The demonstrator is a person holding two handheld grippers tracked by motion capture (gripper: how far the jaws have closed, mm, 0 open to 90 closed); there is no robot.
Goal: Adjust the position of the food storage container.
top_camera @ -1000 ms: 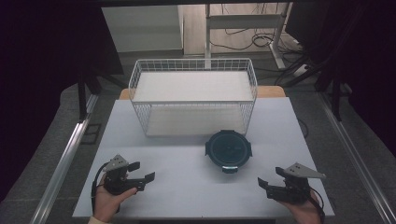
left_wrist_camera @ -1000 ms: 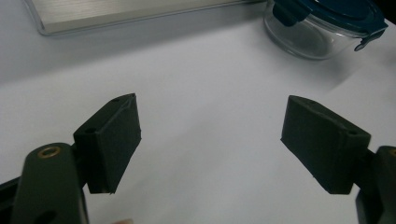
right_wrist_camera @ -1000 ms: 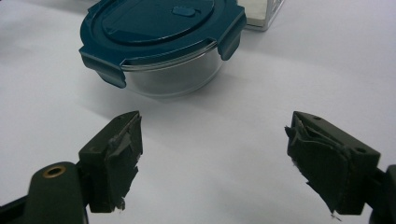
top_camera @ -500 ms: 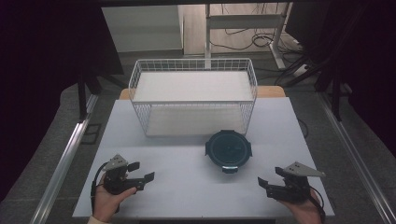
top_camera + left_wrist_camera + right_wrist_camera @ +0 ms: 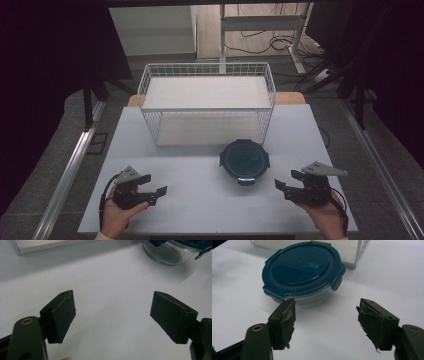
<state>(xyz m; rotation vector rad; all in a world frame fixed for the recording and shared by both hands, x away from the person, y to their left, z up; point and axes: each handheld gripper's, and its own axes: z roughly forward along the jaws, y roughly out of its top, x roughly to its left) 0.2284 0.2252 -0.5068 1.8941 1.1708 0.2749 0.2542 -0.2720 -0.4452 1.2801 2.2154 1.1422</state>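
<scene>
Right gripper is held low over the near right part of the counter, pointing inward toward the container; its jaws have just been closing a little but stay spread, with nothing between them. Left gripper rests at the near left, jaws also spread and empty. Farther back, the container stands closed, just before the wire basket.

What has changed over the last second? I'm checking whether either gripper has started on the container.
Little has changed. The right gripper has lifted slightly, and its jaws have just been closing a little, with nothing between them. Nothing was gripped or released. The left gripper stays open and in place, and the lidded container and wire basket sit where they were.
</scene>
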